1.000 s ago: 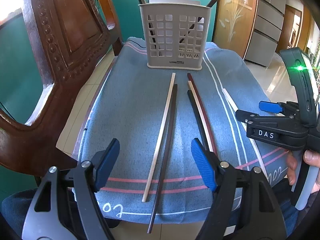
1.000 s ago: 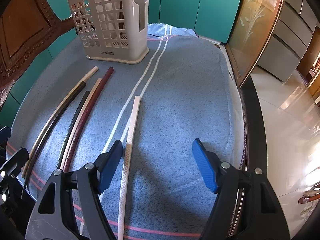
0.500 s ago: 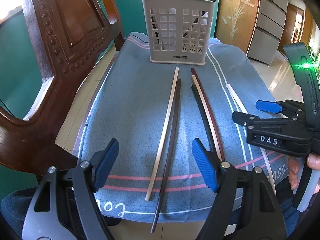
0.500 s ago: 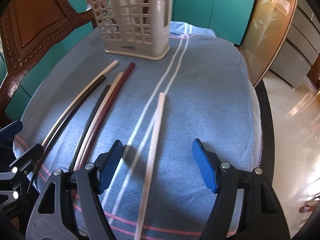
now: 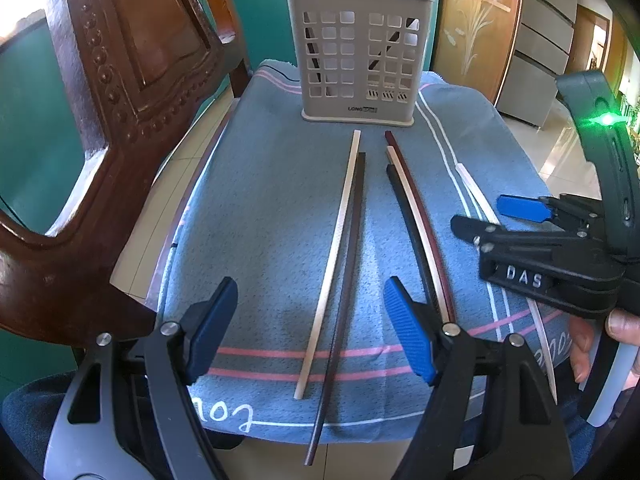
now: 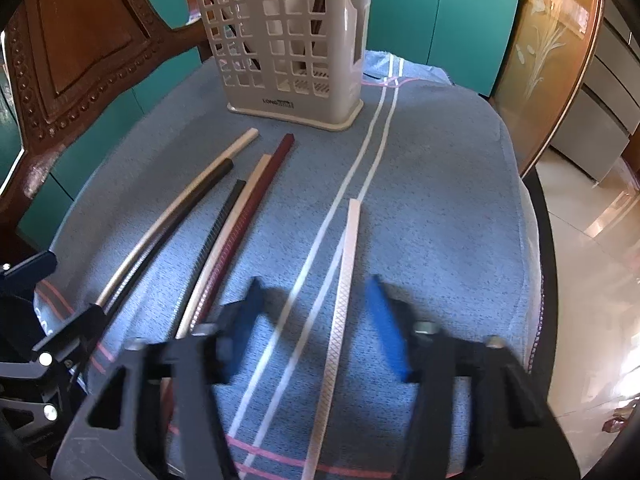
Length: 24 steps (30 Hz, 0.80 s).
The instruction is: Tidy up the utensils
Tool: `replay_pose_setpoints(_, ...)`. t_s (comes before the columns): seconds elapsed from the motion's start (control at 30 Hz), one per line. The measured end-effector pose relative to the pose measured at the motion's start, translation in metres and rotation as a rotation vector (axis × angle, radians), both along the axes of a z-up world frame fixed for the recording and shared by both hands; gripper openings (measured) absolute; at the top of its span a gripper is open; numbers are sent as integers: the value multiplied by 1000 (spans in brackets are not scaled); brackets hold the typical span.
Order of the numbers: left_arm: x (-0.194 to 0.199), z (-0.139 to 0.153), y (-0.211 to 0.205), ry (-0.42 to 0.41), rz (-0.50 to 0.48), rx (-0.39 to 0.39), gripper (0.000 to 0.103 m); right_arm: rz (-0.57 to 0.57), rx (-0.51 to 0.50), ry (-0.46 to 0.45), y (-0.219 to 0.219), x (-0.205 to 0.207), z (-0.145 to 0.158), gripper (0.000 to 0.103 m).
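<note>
Several chopsticks lie lengthwise on a blue towel (image 5: pixel 260 200). A cream chopstick (image 5: pixel 332 256) and a dark one (image 5: pixel 348 280) lie between the fingers of my open, empty left gripper (image 5: pixel 310 332). A black, a cream and a maroon chopstick (image 5: pixel 424 220) lie to its right. A white textured chopstick (image 6: pixel 344 292) lies apart, between the fingers of my open right gripper (image 6: pixel 316 328), which is low over it. The beige perforated utensil basket (image 5: pixel 360 60) stands at the towel's far end (image 6: pixel 288 40) and holds a few dark chopsticks.
A carved wooden chair back (image 5: pixel 120 80) stands close on the left. Teal cabinets (image 6: pixel 440 20) are behind. The towel's right side (image 6: pixel 460 200) drops to a tiled floor (image 6: pixel 592 240). My right gripper shows in the left wrist view (image 5: pixel 520 240).
My right gripper has moved left and forward so the white chopstick now lies centred between its fingers, and the fingers have closed in somewhat. My left gripper has edged forward slightly.
</note>
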<state>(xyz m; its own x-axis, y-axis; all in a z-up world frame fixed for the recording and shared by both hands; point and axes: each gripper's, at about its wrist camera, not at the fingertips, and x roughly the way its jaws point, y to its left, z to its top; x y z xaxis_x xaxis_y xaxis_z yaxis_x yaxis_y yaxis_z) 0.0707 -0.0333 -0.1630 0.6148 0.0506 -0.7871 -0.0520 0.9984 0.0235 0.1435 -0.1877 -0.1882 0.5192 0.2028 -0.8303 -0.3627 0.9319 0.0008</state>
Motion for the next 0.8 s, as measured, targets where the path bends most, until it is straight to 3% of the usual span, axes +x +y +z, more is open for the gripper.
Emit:
replay_pose_setpoints(0.13,0,-1,1,4,0,0,76,5,10,-1,1,1,1,13)
replay_pose_setpoints(0.23,0,-2,1,6,1,0,76,-3,21,-4,-1,3,3,9)
replay_pose_setpoints(0.6,-2,-5,3,19,6,3,76,-38,90,-57,-14,1,21,7)
replay_pose_setpoints(0.7,-2,-6,1,25,4,4,76,-31,75,-29,-13,2,17,13)
replay_pose_setpoints(0.8,0,-8,0,34,2,6,76,-36,48,-4,-9,3,11,40)
